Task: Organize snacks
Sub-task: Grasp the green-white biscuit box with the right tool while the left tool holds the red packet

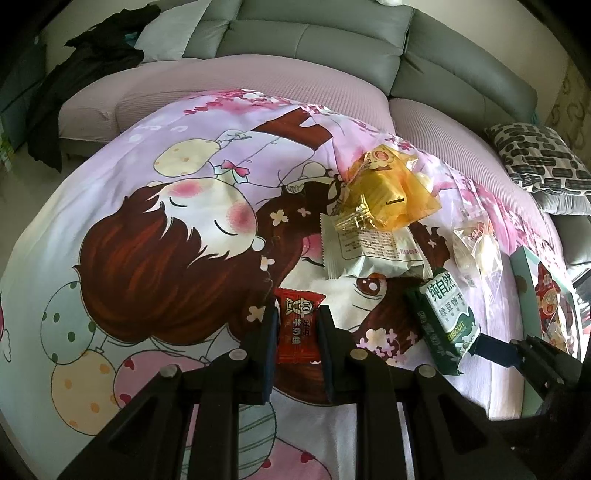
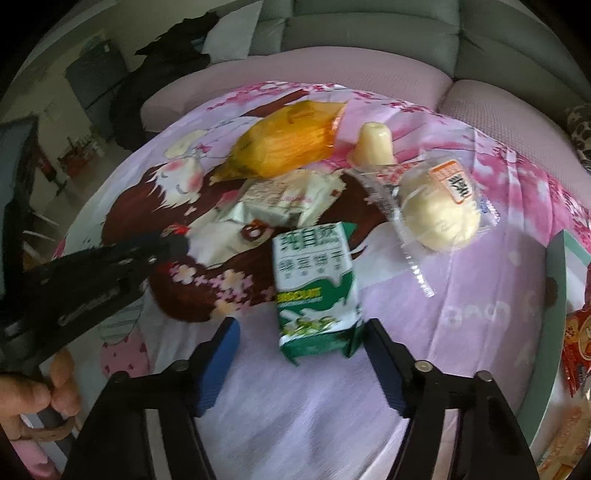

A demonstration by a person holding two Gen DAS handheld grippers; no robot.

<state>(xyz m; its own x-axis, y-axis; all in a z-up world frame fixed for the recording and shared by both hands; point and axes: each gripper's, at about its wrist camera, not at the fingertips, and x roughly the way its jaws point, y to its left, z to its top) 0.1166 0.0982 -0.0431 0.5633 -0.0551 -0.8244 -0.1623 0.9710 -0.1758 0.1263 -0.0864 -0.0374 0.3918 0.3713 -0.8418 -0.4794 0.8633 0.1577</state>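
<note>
Snacks lie on a cartoon-print cloth. My left gripper (image 1: 298, 314) is shut on a small red candy packet (image 1: 297, 325). My right gripper (image 2: 301, 326) is open, its fingers on either side of the near end of a green and white biscuit pack (image 2: 314, 284), which also shows in the left wrist view (image 1: 445, 317). Further off lie a yellow bag (image 2: 284, 142), a white wrapped pastry (image 2: 284, 197), a clear-wrapped bun (image 2: 439, 210) and a jelly cup (image 2: 375, 144).
A teal box (image 2: 561, 280) holding red snack packets stands at the right edge. A grey sofa (image 1: 314, 33) with a patterned cushion (image 1: 535, 158) curves behind. The left gripper and the hand holding it show at the left of the right wrist view (image 2: 92, 280).
</note>
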